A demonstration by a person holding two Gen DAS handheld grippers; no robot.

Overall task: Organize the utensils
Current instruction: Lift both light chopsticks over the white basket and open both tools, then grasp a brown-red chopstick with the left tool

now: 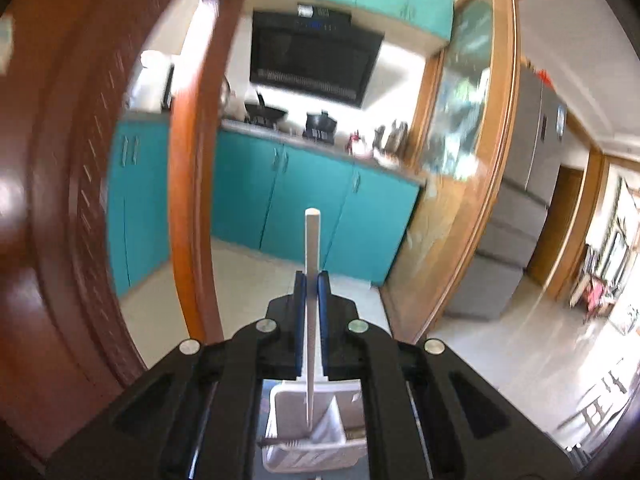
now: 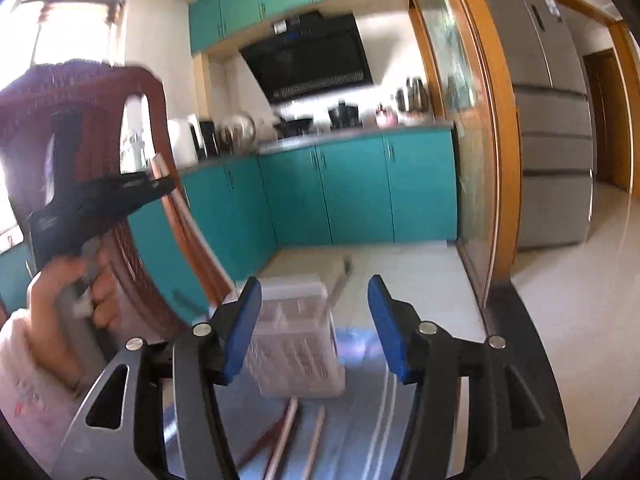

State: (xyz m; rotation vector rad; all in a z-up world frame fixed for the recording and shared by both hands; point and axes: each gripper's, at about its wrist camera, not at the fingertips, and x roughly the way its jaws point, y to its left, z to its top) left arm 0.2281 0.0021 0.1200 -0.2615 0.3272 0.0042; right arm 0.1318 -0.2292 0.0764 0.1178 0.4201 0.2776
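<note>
My left gripper (image 1: 312, 280) is shut on a white stick-like utensil (image 1: 312, 240), a chopstick or handle, held upright above a white divided utensil holder (image 1: 296, 456). In the right wrist view the left gripper (image 2: 156, 178) is raised at the left in a hand. My right gripper (image 2: 314, 304) is open and empty, just in front of the translucent utensil holder (image 2: 296, 344), which has a utensil (image 2: 338, 284) leaning in it. Several chopsticks (image 2: 286, 428) lie loose on the shiny table (image 2: 360, 420) in front of the holder.
A dark wooden chair back (image 2: 80, 128) stands at the left, close to the left gripper. Teal kitchen cabinets (image 2: 352, 188), a range hood (image 2: 312, 60), a wooden door frame (image 2: 496, 120) and a grey fridge (image 2: 552, 120) lie beyond.
</note>
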